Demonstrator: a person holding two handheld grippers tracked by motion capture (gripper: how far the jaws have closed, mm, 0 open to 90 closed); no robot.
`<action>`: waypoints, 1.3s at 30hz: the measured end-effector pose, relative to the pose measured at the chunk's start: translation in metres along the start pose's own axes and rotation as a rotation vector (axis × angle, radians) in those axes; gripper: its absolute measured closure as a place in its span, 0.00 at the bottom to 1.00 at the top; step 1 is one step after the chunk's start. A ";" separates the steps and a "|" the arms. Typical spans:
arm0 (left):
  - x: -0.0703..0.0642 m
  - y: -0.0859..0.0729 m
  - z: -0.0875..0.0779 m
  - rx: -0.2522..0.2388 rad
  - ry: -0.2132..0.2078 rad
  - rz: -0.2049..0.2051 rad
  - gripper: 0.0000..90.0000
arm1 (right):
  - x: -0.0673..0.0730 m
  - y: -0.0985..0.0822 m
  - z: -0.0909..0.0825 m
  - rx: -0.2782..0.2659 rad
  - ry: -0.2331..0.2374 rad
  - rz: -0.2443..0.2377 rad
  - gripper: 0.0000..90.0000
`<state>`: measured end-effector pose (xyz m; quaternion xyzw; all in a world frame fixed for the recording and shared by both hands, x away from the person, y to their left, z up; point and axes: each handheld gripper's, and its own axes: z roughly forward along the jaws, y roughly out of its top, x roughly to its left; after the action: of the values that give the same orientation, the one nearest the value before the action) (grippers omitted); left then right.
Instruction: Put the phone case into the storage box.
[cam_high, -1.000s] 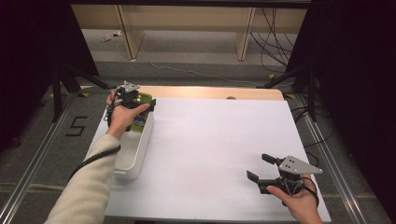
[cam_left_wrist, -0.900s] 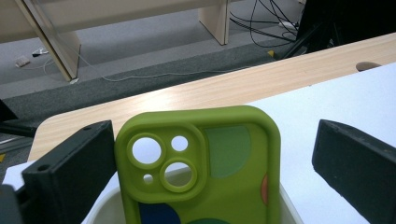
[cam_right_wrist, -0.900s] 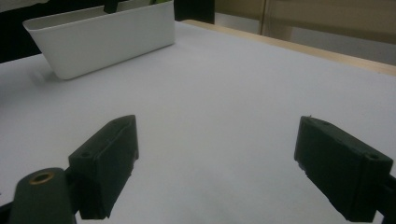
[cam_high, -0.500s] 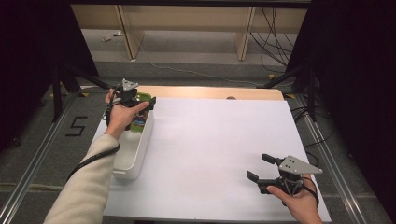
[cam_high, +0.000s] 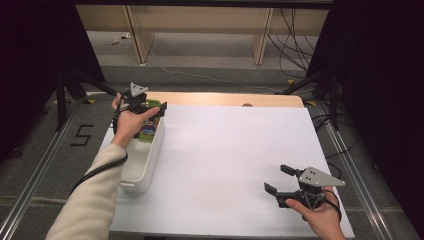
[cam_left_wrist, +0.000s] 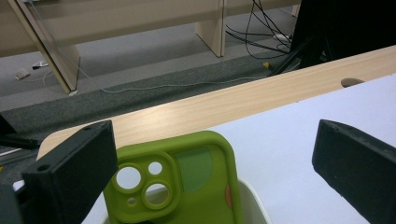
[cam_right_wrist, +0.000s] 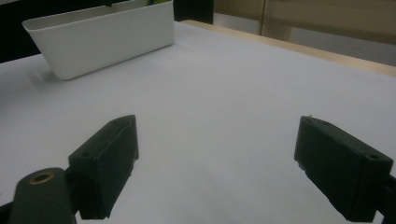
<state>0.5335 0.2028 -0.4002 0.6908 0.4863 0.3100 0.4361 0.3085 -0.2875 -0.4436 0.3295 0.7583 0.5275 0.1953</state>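
A white sheet covers the bench (cam_high: 225, 160), leaving a bare wooden strip along its far edge; grey floor, cables and pale wooden shelving fill the upper frame. At upper left, the left hand-held gripper (cam_high: 145, 107) hovers, jaws apart, over the white bin (cam_high: 145, 162), where a green phone case (cam_left_wrist: 187, 186) stands upright. At lower right, the right hand-held gripper (cam_high: 280, 180) gapes wide over bare sheet.

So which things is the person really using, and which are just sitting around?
In use:
left gripper, open, over the bin
green phone case, between its jaws, not gripped
white bin, holding the case

Just there:
right gripper, open, near the table's front right corner
cables on the floor
wooden shelf legs
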 end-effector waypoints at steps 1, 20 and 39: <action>0.000 0.000 -0.001 -0.001 0.000 0.000 0.00 | 0.000 0.000 0.000 0.000 -0.001 -0.001 0.17; -0.007 -0.004 -0.019 -0.021 -0.031 -0.002 0.00 | 0.000 0.000 0.000 -0.002 -0.002 -0.001 0.16; -0.025 -0.010 -0.042 -0.044 -0.093 -0.026 0.00 | 0.001 0.001 -0.001 -0.003 -0.003 -0.004 0.16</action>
<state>0.4855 0.1936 -0.3914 0.6884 0.4675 0.2826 0.4772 0.3078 -0.2871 -0.4424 0.3284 0.7579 0.5278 0.1978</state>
